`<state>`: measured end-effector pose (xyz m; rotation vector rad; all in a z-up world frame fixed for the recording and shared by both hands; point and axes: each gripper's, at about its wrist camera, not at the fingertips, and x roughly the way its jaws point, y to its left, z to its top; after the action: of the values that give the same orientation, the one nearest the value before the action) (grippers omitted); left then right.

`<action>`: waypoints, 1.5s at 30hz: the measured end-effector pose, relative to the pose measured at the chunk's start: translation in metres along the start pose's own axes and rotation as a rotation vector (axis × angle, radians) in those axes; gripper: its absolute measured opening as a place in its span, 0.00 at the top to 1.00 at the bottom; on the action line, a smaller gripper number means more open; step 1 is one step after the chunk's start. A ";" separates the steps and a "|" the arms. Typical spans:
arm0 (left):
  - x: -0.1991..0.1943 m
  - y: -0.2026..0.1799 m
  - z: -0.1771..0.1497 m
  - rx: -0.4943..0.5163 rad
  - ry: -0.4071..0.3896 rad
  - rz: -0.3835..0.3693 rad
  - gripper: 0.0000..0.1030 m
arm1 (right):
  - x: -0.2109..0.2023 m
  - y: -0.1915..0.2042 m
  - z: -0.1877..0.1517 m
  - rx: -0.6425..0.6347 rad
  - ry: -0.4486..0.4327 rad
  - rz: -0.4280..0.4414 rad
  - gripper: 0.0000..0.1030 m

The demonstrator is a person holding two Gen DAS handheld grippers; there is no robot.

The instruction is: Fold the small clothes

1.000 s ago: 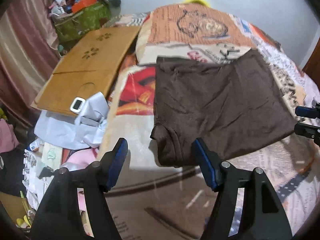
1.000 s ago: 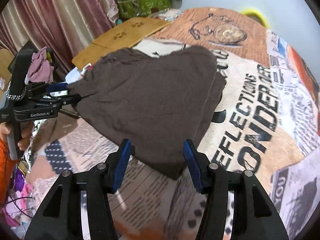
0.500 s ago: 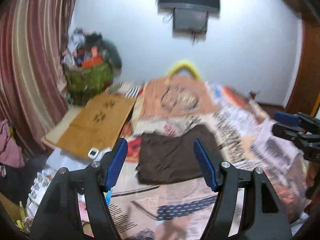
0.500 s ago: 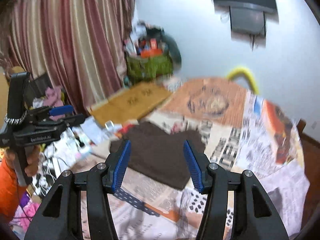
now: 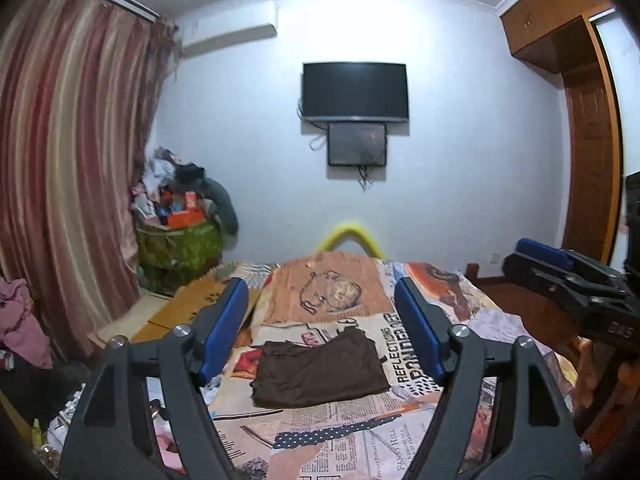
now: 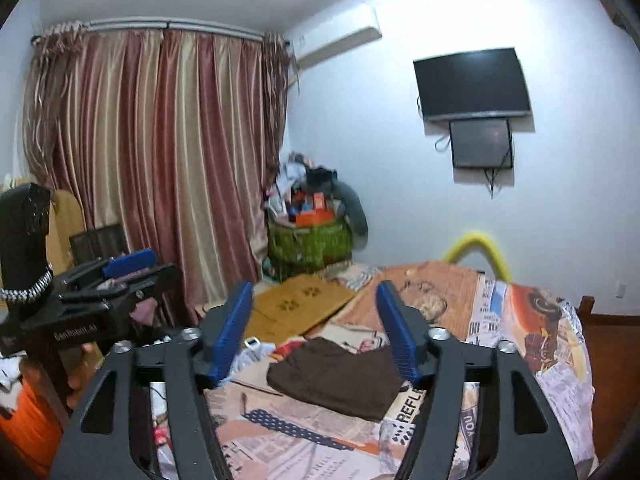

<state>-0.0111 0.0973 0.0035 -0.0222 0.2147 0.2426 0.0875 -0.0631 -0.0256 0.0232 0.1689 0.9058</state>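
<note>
A brown garment (image 5: 320,372) of soft matt cloth lies at lower centre on a bedspread (image 5: 348,436) of matt printed fabric patterned like newsprint. At left, striped curtains (image 5: 60,184) of satiny cloth catch the light with a dull sheen. Flat sheets of matt brown cardboard (image 6: 300,300) rest at the bed's edge. At upper right, a wardrobe (image 5: 588,128) of polished wood shows a smooth finish. The left gripper (image 5: 320,328) and right gripper (image 6: 314,328) combine matt black plastic frames, ribbed blue pads and bright metal screws.
</note>
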 end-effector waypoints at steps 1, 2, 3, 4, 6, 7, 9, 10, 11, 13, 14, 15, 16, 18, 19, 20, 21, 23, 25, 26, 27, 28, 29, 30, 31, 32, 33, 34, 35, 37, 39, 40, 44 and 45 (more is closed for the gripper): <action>-0.004 -0.001 -0.001 -0.003 -0.007 0.001 0.19 | -0.001 0.001 0.000 -0.005 -0.009 -0.008 0.31; -0.008 -0.001 -0.002 -0.009 -0.015 0.002 0.15 | -0.005 0.006 0.000 -0.012 -0.018 -0.019 0.27; -0.011 -0.002 -0.003 -0.013 -0.019 0.009 0.12 | -0.007 0.008 0.001 -0.015 -0.025 -0.027 0.24; -0.015 -0.001 -0.006 -0.015 -0.022 0.015 0.09 | -0.007 0.009 0.001 -0.016 -0.030 -0.034 0.19; -0.021 0.000 -0.009 -0.019 -0.032 0.028 0.03 | -0.006 0.011 0.001 -0.010 -0.033 -0.051 0.14; -0.022 0.001 -0.011 -0.023 -0.034 0.031 0.02 | -0.007 0.011 0.002 -0.007 -0.032 -0.057 0.08; -0.024 0.005 -0.013 -0.041 -0.033 0.040 0.00 | -0.007 0.013 0.000 -0.003 -0.036 -0.077 0.00; -0.024 0.007 -0.014 -0.047 -0.032 0.041 0.00 | -0.007 0.014 -0.002 -0.005 -0.034 -0.087 0.00; -0.024 0.008 -0.015 -0.052 -0.030 0.042 0.00 | -0.006 0.015 -0.004 -0.008 -0.028 -0.093 0.00; -0.022 0.010 -0.017 -0.054 -0.024 0.051 0.00 | -0.004 0.015 -0.006 -0.007 -0.014 -0.099 0.00; -0.022 0.011 -0.017 -0.054 -0.022 0.054 0.00 | -0.005 0.017 -0.007 -0.006 -0.009 -0.098 0.00; -0.021 0.011 -0.018 -0.056 -0.021 0.054 0.00 | -0.005 0.017 -0.009 -0.006 -0.007 -0.097 0.00; -0.021 0.012 -0.019 -0.058 -0.020 0.053 0.00 | -0.006 0.018 -0.009 -0.008 -0.007 -0.099 0.00; -0.021 0.012 -0.020 -0.061 -0.019 0.052 0.00 | -0.005 0.019 -0.008 -0.013 -0.006 -0.102 0.00; -0.022 0.012 -0.020 -0.060 -0.020 0.053 0.00 | -0.006 0.019 -0.008 -0.014 -0.006 -0.102 0.00; -0.022 0.012 -0.020 -0.059 -0.021 0.053 0.00 | -0.009 0.019 -0.009 -0.012 -0.007 -0.101 0.00; -0.022 0.012 -0.019 -0.057 -0.020 0.051 0.00 | -0.009 0.018 -0.008 -0.011 -0.007 -0.099 0.00; -0.023 0.011 -0.020 -0.051 -0.021 0.052 0.00 | -0.012 0.017 -0.010 -0.010 -0.007 -0.100 0.00; -0.023 0.008 -0.021 -0.043 -0.021 0.050 0.00 | -0.013 0.017 -0.012 -0.011 -0.006 -0.100 0.00; -0.023 0.007 -0.021 -0.040 -0.020 0.049 0.00 | -0.014 0.017 -0.012 -0.011 -0.005 -0.100 0.00; -0.023 0.006 -0.022 -0.038 -0.020 0.049 0.00 | -0.014 0.016 -0.012 -0.009 -0.004 -0.101 0.00; -0.024 0.005 -0.022 -0.036 -0.020 0.049 0.00 | -0.015 0.017 -0.013 -0.008 -0.004 -0.102 0.00; -0.024 0.004 -0.023 -0.035 -0.019 0.049 0.00 | -0.015 0.016 -0.013 -0.006 -0.003 -0.103 0.00; -0.023 0.004 -0.023 -0.036 -0.017 0.047 0.00 | -0.016 0.015 -0.013 -0.005 -0.002 -0.106 0.00; -0.023 0.003 -0.023 -0.037 -0.017 0.044 0.00 | -0.015 0.015 -0.012 -0.005 0.000 -0.107 0.00; -0.023 0.003 -0.024 -0.039 -0.016 0.042 0.00 | -0.015 0.015 -0.012 -0.004 0.003 -0.109 0.00; -0.023 0.003 -0.024 -0.039 -0.016 0.040 0.00 | -0.016 0.015 -0.012 -0.003 0.004 -0.111 0.00; -0.023 0.002 -0.024 -0.039 -0.016 0.040 0.00 | -0.016 0.014 -0.012 -0.002 0.004 -0.110 0.00; -0.023 0.002 -0.024 -0.038 -0.017 0.042 0.00 | -0.016 0.014 -0.012 -0.002 0.004 -0.110 0.00; -0.022 0.002 -0.024 -0.037 -0.015 0.043 0.00 | -0.016 0.014 -0.012 -0.002 0.005 -0.113 0.00; -0.021 0.002 -0.024 -0.039 -0.015 0.041 0.00 | -0.017 0.013 -0.011 0.001 0.006 -0.115 0.00; -0.021 0.002 -0.024 -0.041 -0.015 0.041 0.00 | -0.017 0.013 -0.011 0.002 0.006 -0.115 0.00; -0.020 0.002 -0.025 -0.043 -0.013 0.040 0.00 | -0.019 0.013 -0.010 0.001 0.006 -0.118 0.00; -0.021 0.002 -0.025 -0.043 -0.013 0.040 0.00 | -0.018 0.013 -0.011 0.001 0.006 -0.118 0.00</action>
<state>-0.0363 0.0931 -0.0169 -0.0591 0.1969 0.2874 0.0647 -0.0701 -0.0326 0.0118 0.1746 0.7882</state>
